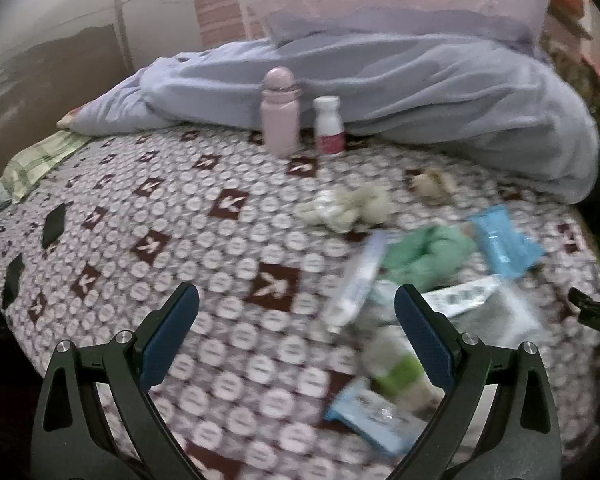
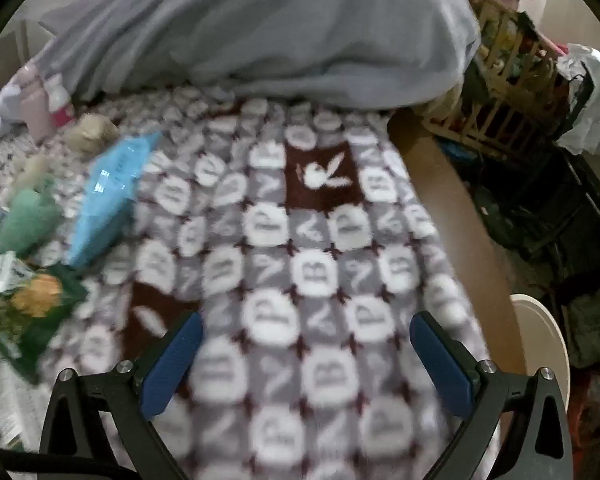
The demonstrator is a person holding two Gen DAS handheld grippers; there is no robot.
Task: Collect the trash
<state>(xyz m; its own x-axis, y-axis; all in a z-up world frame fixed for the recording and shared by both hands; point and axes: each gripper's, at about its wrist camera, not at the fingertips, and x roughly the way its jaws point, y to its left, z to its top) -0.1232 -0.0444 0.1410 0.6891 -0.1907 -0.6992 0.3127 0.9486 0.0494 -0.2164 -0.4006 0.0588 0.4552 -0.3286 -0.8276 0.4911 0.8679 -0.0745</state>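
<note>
Two grippers are hovering over a bed: the left gripper and the right gripper, both with jaws standing wide apart and gripping nothing.

Trash is lying scattered on the patterned blanket, mostly ahead and to the right of the left gripper:
- blue wrapper, lying flat near the green crumpled piece;
- white crumpled tissue, sitting further back;
- small beige scrap, lying near the folded grey-blue quilt;
- white tube-like packet, slanting between the jaws' line and the green piece;
- blue-and-white packet, lying just beside the right finger;
- green snack bag, showing at the right wrist view's left edge.

Standing upright against the quilt: pink bottle and, just beside it, white bottle.
</note>
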